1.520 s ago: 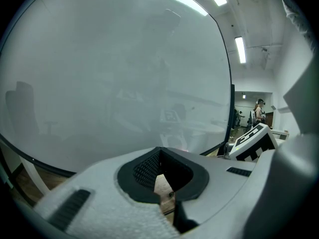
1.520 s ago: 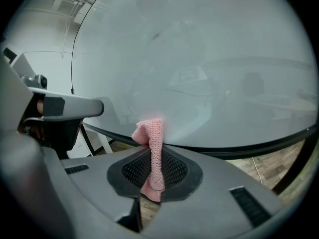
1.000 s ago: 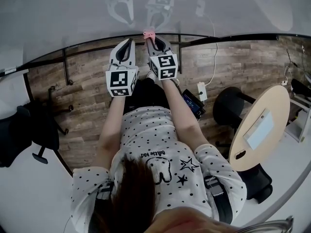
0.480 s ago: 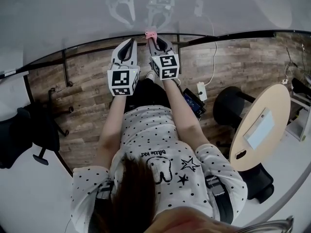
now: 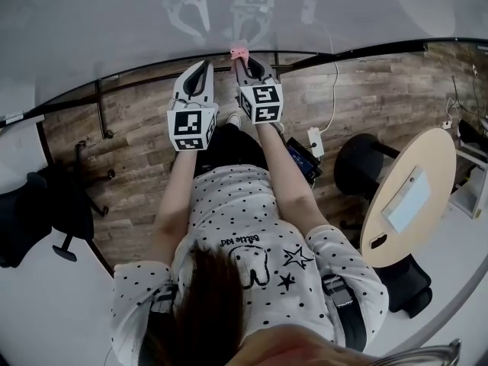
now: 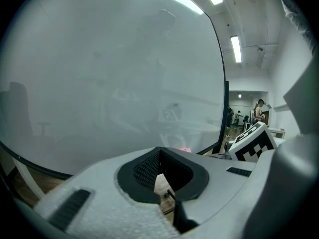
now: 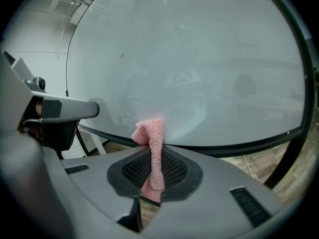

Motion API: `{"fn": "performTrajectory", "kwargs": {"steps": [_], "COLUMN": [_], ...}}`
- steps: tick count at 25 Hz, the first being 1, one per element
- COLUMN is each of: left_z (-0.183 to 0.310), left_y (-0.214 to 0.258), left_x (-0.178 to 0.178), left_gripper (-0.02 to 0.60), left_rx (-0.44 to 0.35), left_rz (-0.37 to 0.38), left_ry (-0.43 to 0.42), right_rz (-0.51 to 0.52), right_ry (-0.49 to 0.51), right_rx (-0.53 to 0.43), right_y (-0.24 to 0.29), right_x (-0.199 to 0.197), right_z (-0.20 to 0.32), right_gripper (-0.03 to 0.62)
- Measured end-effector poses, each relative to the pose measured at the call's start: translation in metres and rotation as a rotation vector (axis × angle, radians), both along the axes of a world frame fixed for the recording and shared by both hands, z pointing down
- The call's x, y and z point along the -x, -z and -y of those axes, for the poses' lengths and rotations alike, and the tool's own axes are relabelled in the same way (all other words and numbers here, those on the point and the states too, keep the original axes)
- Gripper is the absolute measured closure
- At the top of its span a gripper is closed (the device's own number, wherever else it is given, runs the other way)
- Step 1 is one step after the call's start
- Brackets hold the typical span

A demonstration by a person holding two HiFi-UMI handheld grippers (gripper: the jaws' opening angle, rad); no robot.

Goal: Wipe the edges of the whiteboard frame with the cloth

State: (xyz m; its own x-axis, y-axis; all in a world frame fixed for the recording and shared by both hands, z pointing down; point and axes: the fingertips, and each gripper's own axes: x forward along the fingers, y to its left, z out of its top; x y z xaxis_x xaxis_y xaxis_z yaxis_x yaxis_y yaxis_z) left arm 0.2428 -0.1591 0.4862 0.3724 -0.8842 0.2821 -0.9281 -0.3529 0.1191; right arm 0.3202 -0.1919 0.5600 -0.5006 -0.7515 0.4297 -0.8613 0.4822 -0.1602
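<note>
The whiteboard (image 5: 114, 21) fills the top of the head view, and its black bottom frame (image 5: 358, 50) curves across below it. My right gripper (image 5: 244, 65) is shut on a small pink knitted cloth (image 5: 239, 52), which presses against the frame's bottom edge. In the right gripper view the cloth (image 7: 152, 133) stands up from between the jaws of the right gripper (image 7: 154, 171) and touches the frame (image 7: 239, 147). My left gripper (image 5: 200, 73) hovers just to the left, short of the board. In its own view the left gripper (image 6: 162, 171) is shut on nothing.
A round wooden table (image 5: 408, 197) and a black stool (image 5: 362, 162) stand at the right. At the left is a black office chair (image 5: 38, 212). A white power strip (image 5: 316, 142) lies on the wood floor. The board's black stand legs (image 5: 103, 105) reach the floor below the frame.
The right gripper and the cloth have shifted slightly to the right along the bottom frame. The left gripper has barely moved.
</note>
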Motion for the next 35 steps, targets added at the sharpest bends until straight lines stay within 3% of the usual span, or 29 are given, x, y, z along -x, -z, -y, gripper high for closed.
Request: {"fn": "performTrajectory", "kwargs": {"steps": [13,35], "left_z": [0.004,0.007], "left_y": [-0.003,-0.007], "left_x": [-0.014,-0.029], "left_gripper": [0.566,0.566], "left_rx": [0.005,0.013], "left_rz": [0.000,0.002], "left_ry": [0.006,-0.014], "right_rz": [0.004,0.027], "right_ry": [0.006,-0.109], "right_rx": [-0.006,-0.002], "right_y": [-0.001,-0.001], "right_x": [-0.016,-0.062], "right_z": [0.002,0.010], "right_gripper": [0.562,0.560]}}
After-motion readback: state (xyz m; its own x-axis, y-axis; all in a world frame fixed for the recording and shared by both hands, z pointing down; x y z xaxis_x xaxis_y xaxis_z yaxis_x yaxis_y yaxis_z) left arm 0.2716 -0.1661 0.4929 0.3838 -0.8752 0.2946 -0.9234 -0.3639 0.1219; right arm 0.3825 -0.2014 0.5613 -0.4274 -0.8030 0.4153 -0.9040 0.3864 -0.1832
